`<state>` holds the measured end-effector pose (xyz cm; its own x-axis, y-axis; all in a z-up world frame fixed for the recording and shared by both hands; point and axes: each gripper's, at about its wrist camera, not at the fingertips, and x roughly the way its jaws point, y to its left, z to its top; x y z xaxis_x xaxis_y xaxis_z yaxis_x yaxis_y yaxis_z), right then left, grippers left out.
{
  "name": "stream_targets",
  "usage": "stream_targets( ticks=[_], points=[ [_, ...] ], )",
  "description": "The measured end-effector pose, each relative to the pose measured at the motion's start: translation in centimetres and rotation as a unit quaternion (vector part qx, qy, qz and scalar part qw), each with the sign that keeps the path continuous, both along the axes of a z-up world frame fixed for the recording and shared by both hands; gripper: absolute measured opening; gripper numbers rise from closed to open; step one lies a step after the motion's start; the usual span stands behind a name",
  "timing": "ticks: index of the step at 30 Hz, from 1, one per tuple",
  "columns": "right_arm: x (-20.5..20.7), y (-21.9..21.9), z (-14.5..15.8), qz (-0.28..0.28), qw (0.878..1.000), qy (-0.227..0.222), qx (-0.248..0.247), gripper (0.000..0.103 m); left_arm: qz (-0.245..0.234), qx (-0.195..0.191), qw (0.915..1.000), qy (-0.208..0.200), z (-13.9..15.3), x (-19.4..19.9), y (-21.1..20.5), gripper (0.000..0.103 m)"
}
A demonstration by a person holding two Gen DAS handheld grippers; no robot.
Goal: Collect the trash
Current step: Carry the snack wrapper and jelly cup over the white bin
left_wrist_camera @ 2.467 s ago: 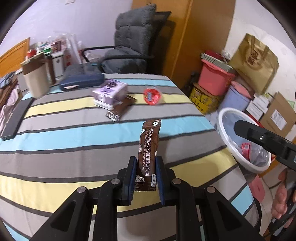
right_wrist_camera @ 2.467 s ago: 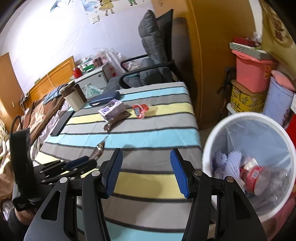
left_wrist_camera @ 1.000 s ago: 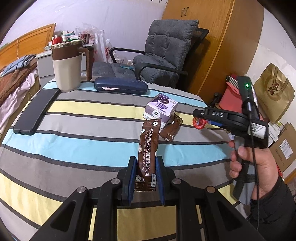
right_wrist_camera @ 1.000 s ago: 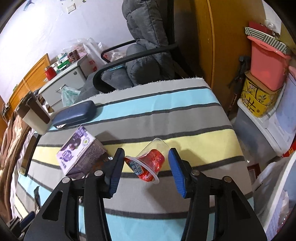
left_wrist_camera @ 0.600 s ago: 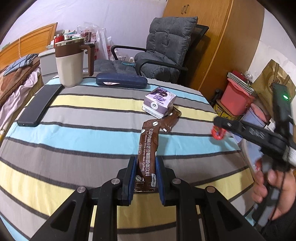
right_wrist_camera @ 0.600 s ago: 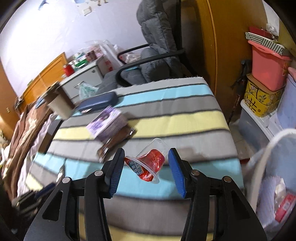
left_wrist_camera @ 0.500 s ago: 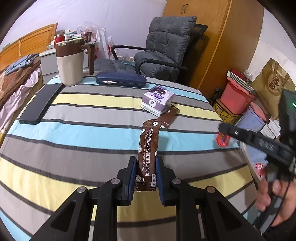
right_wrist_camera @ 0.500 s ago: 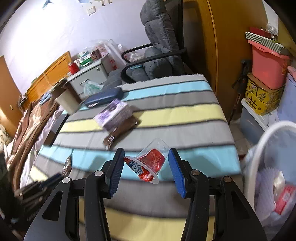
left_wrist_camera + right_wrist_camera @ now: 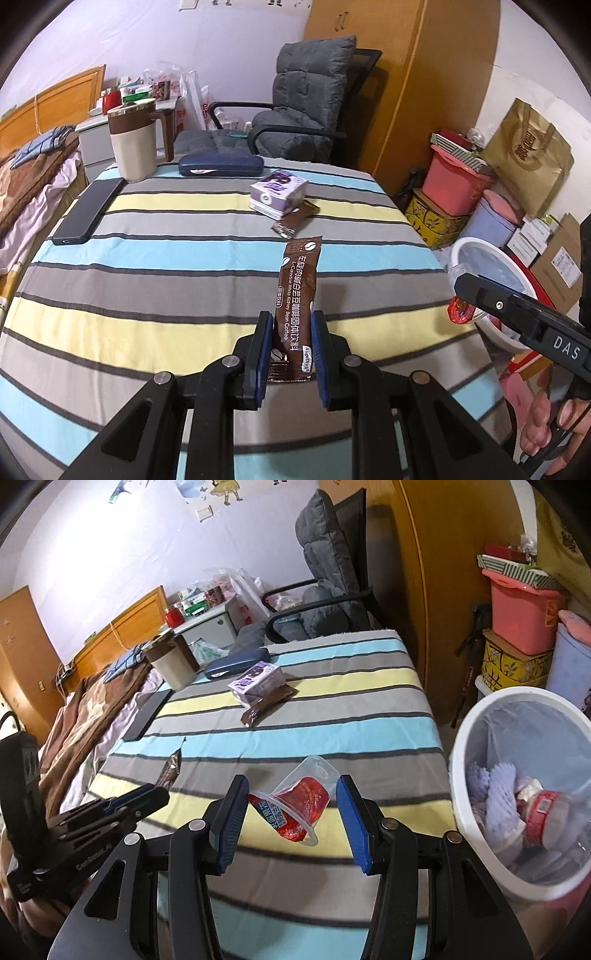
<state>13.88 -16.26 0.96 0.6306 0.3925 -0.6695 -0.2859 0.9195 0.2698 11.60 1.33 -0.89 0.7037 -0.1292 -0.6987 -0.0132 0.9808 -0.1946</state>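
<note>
My left gripper [image 9: 290, 363] is shut on a brown coffee sachet [image 9: 296, 295] and holds it upright above the striped table [image 9: 155, 273]. My right gripper [image 9: 291, 821] is shut on a clear plastic cup with a red label [image 9: 297, 806], held above the table's right edge, beside the white trash bin [image 9: 476, 716]. The bin [image 9: 466, 248] holds several pieces of trash. A purple carton [image 9: 277, 191] and a second brown sachet [image 9: 294, 218] lie on the table's far side. The right gripper with the cup [image 9: 460, 312] also shows in the left wrist view.
A beige and brown mug [image 9: 133, 146], a blue glasses case [image 9: 221, 165] and a black phone [image 9: 88, 210] are on the table's far left. A grey chair [image 9: 303, 110] stands behind. Boxes, a pink bin [image 9: 456, 184] and a gold bag crowd the right floor.
My right gripper took the red cup off the table and carried it right and back to the bin's side. My left gripper keeps holding the sachet and has turned slightly.
</note>
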Motion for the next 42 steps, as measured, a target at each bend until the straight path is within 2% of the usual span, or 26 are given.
stream_targets(
  ticks=[9, 22, 32, 42],
  points=[
    [-1.5, -1.3, 0.3, -0.013, 1.000, -0.012, 0.007, 0.051, -0.026, 0.006, 0.9996, -0.003, 0.6, -1.1, -2.4, 0.021],
    [-2.6, -5.0, 0.7, -0.058, 0.998, -0.027, 0.013, 0.051, -0.076, 0.012, 0.9970, -0.004, 1.2, 0.0, -6.9, 0.021],
    [-3.6, -10.5, 1.0, -0.125, 0.991, -0.037, 0.010, 0.051, -0.136, 0.012, 0.9905, -0.017, 2.3, 2.1, -12.5, 0.021],
    [-3.9, -15.7, 1.2, -0.194, 0.980, -0.041, 0.008, 0.051, -0.197, 0.004, 0.9801, -0.020, 2.5, 4.5, -18.1, 0.021]
  ],
)
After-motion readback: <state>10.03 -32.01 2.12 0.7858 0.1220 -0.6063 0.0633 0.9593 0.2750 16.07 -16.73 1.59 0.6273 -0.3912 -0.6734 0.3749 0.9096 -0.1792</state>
